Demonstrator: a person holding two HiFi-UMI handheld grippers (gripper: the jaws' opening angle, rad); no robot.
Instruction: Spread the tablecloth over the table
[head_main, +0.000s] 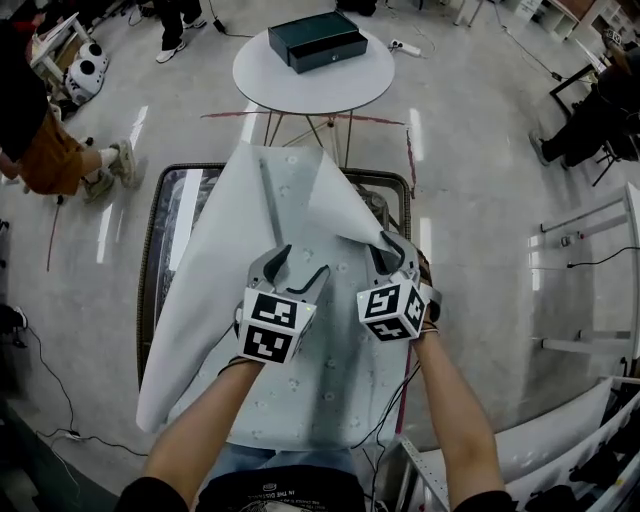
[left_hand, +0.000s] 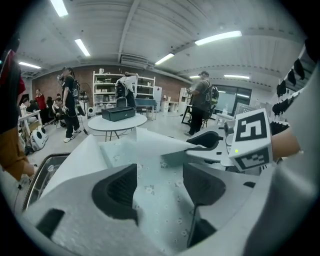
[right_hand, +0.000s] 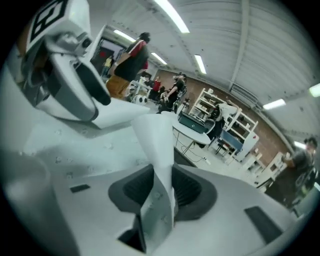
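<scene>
A pale blue tablecloth (head_main: 300, 350) with small flower prints lies rumpled over a dark glass table (head_main: 150, 262), leaving the table's left strip bare. One cloth corner is folded back toward the middle. My right gripper (head_main: 390, 252) is shut on that raised fold; in the right gripper view the fold (right_hand: 156, 145) stands upright, pinched between the dark pads (right_hand: 186, 189) of the right gripper (right_hand: 162, 186). My left gripper (head_main: 303, 266) hovers just beside it, open, with flat cloth (left_hand: 157, 195) under its wide jaws. In the left gripper view the left gripper (left_hand: 159, 181) holds nothing.
A round white table (head_main: 352, 85) carrying a dark green box (head_main: 317, 40) stands just beyond the glass table. People stand at the far left (head_main: 45, 140) and far right (head_main: 590, 115). White shelving (head_main: 600, 290) lines the right side; cables trail on the floor.
</scene>
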